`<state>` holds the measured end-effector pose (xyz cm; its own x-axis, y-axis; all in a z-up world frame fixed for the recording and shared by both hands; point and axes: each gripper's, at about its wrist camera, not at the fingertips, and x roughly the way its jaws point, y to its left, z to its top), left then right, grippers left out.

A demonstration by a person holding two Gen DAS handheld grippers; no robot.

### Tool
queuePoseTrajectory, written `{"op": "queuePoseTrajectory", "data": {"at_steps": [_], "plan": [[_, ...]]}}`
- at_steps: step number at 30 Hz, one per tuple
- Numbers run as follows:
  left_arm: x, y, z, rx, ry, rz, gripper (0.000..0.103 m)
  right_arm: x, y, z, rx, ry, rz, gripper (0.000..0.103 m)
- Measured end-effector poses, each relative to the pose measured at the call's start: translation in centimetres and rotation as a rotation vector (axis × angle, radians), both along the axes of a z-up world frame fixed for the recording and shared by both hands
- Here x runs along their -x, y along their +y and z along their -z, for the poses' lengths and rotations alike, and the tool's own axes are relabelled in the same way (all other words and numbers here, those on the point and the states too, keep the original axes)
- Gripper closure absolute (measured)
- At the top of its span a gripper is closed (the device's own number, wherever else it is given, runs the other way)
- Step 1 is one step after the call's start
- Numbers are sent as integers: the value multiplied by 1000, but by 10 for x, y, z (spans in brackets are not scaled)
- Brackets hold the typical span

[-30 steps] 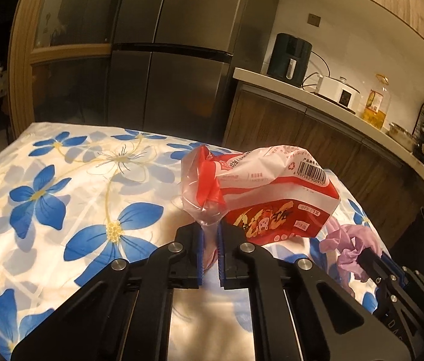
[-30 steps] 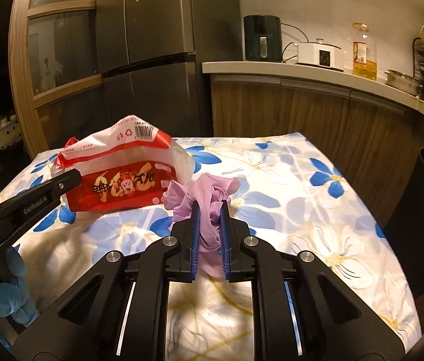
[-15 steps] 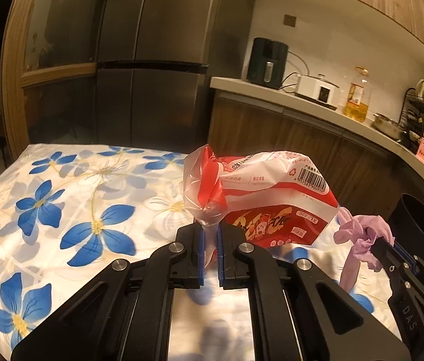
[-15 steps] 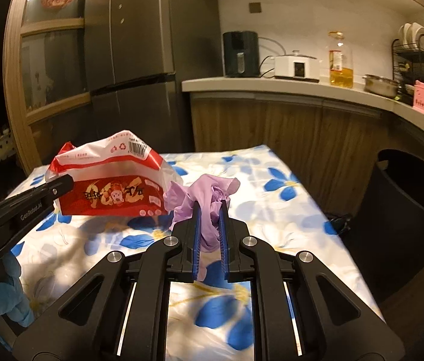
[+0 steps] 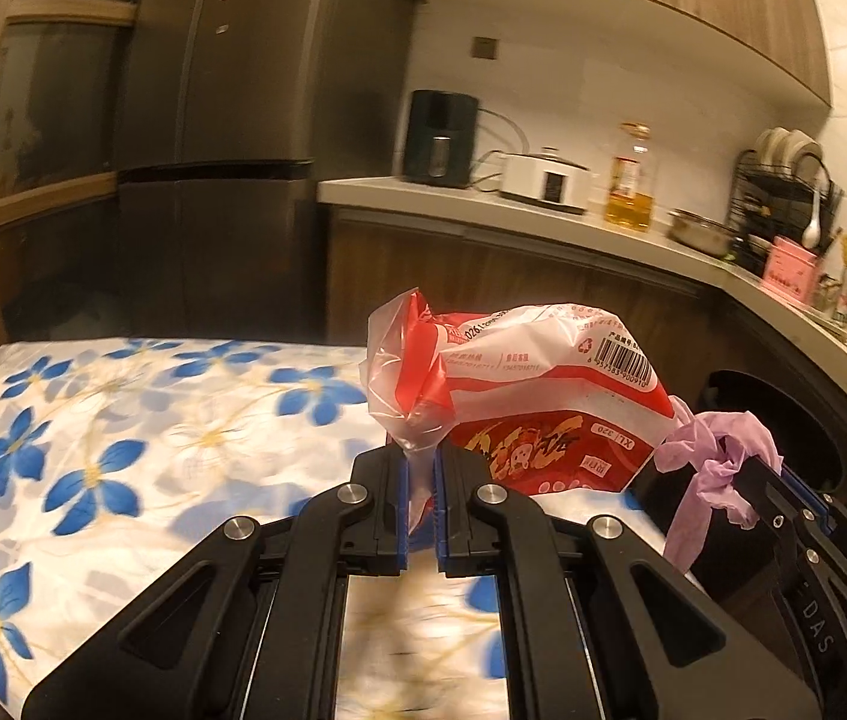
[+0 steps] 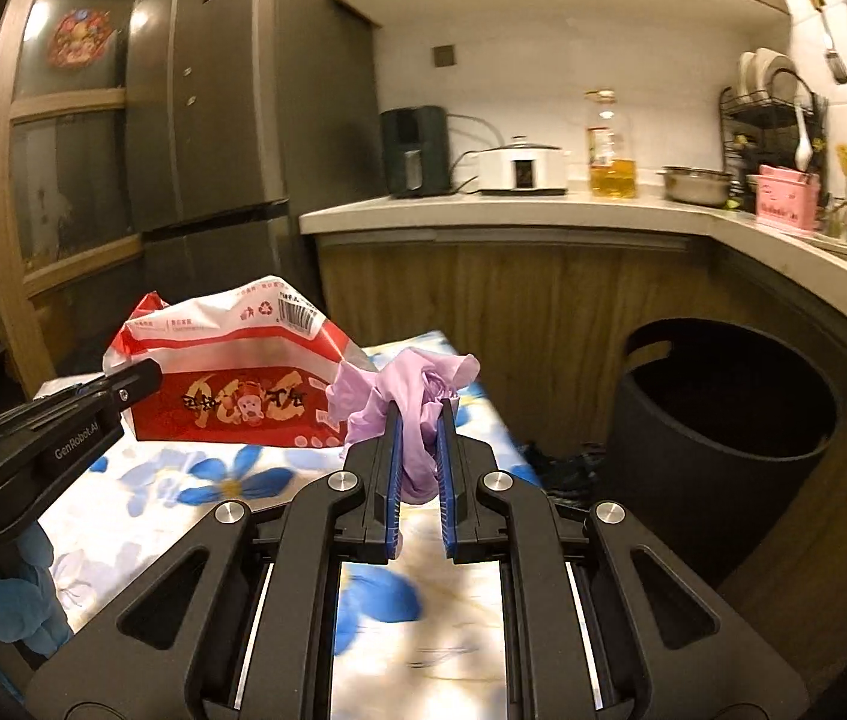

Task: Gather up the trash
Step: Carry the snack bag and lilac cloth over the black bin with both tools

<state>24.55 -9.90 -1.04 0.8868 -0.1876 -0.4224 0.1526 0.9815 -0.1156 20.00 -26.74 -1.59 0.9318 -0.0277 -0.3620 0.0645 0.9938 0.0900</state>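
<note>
My left gripper (image 5: 421,456) is shut on the clear twisted end of a red and white snack bag (image 5: 519,384) and holds it above the flowered table (image 5: 123,420). The bag also shows in the right wrist view (image 6: 231,378). My right gripper (image 6: 419,420) is shut on a crumpled purple glove (image 6: 411,390), held over the table's right edge. The glove also shows in the left wrist view (image 5: 717,456). A black trash bin (image 6: 723,420) stands open on the floor to the right of the table, and shows in the left wrist view (image 5: 783,420).
A wooden counter (image 6: 543,216) runs behind and to the right, with an air fryer (image 6: 414,150), a white cooker (image 6: 519,171), an oil bottle (image 6: 609,150) and a dish rack (image 6: 777,102). A dark fridge (image 6: 243,120) stands behind the table.
Both grippers have lifted and swung right with the bag and the glove in them. The trash bin has come into view and grown nearer.
</note>
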Motion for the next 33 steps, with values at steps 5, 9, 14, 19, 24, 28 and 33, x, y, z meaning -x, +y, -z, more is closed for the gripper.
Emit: {"op": "queuePoseTrajectory", "data": {"at_steps": [5,9,14,19,24,28,33], "plan": [[-2,-45,-11,2,-26,77,97,10,-45,-8,-3,-22,91,93],[-6,-84,-19,16,-44,133,97,16,-79,-13,1,-37,158,93],[-13,-132,-28,36,-58,203,97,22,-121,-20,13,-57,244,93],[-23,-174,-27,43,-52,257,97,19,-160,-22,13,-53,309,93],[-34,-208,-18,46,-32,295,97,11,-183,-21,12,-42,331,93],[-39,-220,-10,48,-18,306,97,4,-191,-16,15,-33,335,93],[-43,-230,-3,40,-9,331,97,-4,-201,-8,6,-13,340,92]]}}
